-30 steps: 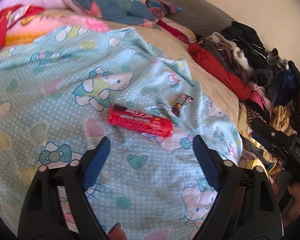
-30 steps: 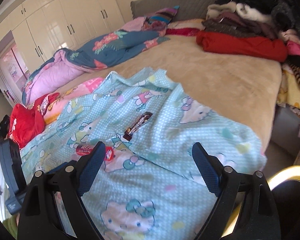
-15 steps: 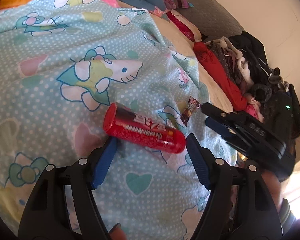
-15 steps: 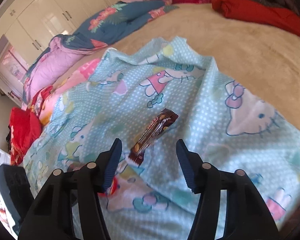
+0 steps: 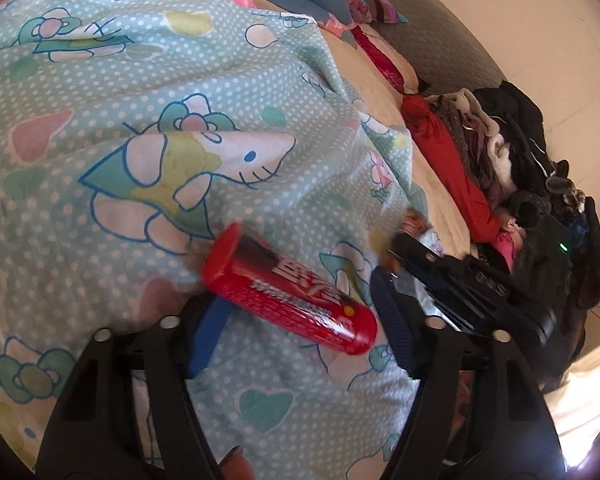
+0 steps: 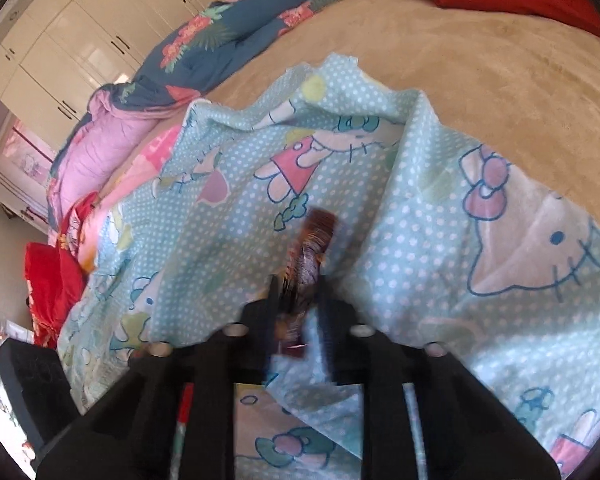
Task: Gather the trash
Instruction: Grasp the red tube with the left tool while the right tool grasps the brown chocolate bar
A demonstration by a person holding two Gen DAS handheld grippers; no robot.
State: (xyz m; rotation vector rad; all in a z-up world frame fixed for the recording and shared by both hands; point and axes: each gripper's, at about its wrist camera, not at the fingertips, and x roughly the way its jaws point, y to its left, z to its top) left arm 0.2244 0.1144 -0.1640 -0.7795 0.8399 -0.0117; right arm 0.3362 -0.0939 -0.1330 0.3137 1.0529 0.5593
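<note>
the red tube (image 5: pixel 290 300) lies crosswise on the dotted blanket (image 5: pixel 100 80) between the closing left gripper (image 5: pixel 300 328), while the closing right gripper (image 6: pixel 300 304) pinches the brown wrapper (image 6: pixel 310 256) lengthwise.

Mounted on each claw, looking forward and steeply down along the fingers, close over the bed (image 6: pixel 480 92). Left view toward the clothes pile (image 5: pixel 512 152); right view toward the wardrobe (image 6: pixel 80 52). Shared: the polka-dot cartoon-cat sheet (image 5: pixel 220 92).
</note>
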